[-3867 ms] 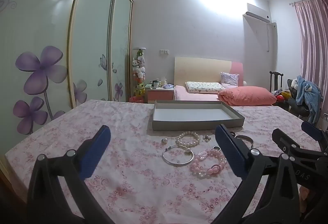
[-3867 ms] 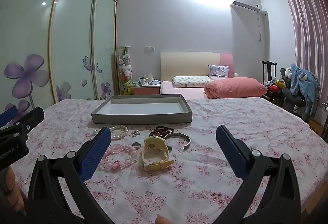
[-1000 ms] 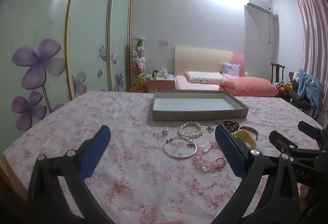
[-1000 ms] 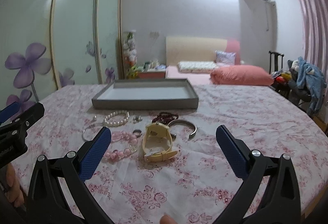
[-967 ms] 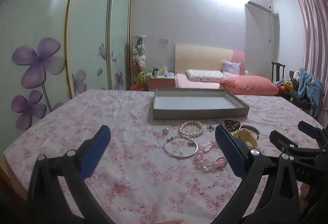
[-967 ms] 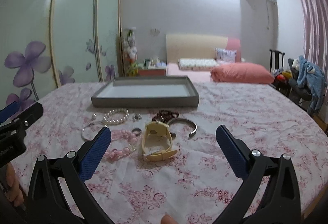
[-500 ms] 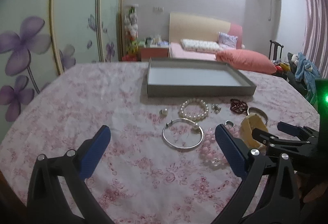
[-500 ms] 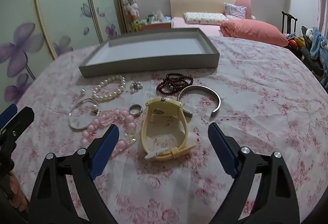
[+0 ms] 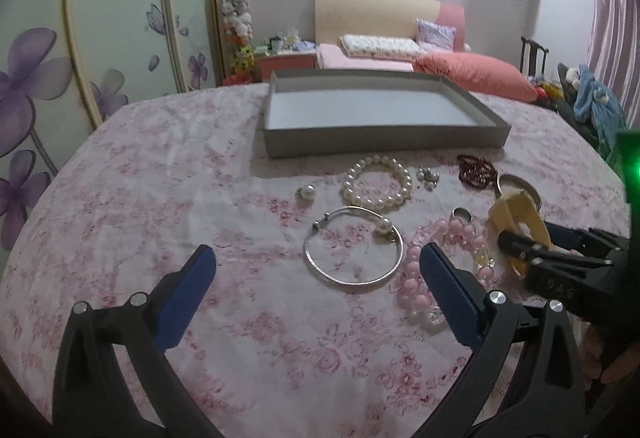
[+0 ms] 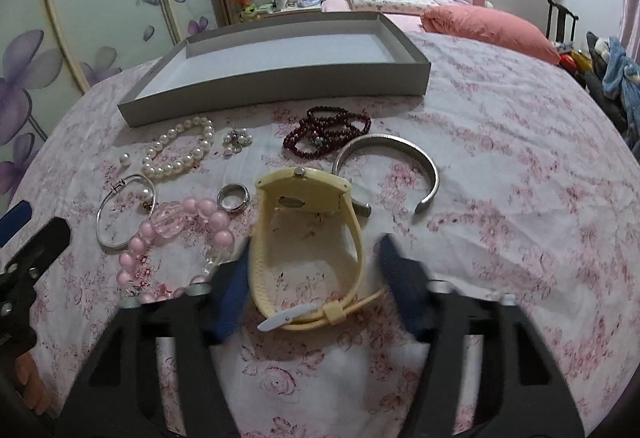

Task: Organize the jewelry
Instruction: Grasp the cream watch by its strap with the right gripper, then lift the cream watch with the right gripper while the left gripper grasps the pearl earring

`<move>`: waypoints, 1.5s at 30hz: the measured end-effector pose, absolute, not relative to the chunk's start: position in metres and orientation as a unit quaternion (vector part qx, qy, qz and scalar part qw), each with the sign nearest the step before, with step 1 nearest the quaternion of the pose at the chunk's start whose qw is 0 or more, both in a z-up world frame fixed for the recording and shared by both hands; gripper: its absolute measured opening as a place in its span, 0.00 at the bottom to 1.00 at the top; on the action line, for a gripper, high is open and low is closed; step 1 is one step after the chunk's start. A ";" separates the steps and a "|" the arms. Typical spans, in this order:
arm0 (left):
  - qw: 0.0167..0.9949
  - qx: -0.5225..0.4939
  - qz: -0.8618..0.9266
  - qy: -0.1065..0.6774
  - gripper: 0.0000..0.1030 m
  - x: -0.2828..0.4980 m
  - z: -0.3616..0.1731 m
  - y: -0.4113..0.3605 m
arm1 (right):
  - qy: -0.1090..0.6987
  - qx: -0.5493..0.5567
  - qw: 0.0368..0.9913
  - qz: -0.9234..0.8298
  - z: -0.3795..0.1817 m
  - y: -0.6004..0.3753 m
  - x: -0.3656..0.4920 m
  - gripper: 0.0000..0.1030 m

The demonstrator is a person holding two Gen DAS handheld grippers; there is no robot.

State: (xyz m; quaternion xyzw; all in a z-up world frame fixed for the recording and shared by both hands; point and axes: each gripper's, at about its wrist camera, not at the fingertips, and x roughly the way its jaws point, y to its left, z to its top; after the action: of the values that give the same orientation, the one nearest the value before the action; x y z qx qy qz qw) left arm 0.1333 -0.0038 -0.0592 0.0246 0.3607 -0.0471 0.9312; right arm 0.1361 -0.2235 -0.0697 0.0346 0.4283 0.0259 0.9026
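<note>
Jewelry lies on a floral cloth in front of an empty grey tray. My right gripper straddles the cream watch; its jaws are closing, and the right pad stands clear of the strap. In the left wrist view the right gripper sits at the watch. My left gripper is open, with the silver bangle just beyond its tips. Nearby lie a pearl bracelet, a pink bead bracelet, a ring, dark red beads and a silver cuff.
Small earrings and a loose pearl lie close to the tray. Behind the table are a bed with a pink pillow, sliding wardrobe doors on the left and a chair with clothes on the right.
Both grippers have tipped downward and come closer to the jewelry. The right gripper's jaws have narrowed from wide open to either side of the watch strap.
</note>
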 end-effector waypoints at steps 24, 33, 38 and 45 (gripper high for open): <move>0.888 0.039 -0.072 0.452 0.96 0.180 -0.096 -0.028 | 0.421 0.090 0.901 0.053 -0.065 -0.251 0.136 0.41; 0.905 0.028 -0.052 0.422 0.96 0.168 -0.083 -0.016 | 0.418 0.092 0.902 0.054 -0.065 -0.253 0.136 0.41; 0.900 -0.002 -0.050 0.433 0.78 0.176 -0.085 -0.004 | 0.421 0.090 0.901 0.054 -0.067 -0.254 0.136 0.41; 0.908 -0.030 -0.036 0.416 0.78 0.192 -0.073 0.017 | 0.421 0.090 0.901 0.052 -0.069 -0.255 0.135 0.41</move>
State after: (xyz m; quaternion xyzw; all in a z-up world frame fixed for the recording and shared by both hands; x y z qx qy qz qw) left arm 0.1917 0.0174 -0.0729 -0.0302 0.4156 -0.0357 0.9084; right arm 0.1354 -0.2553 -0.0691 0.0903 0.4212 0.0522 0.9010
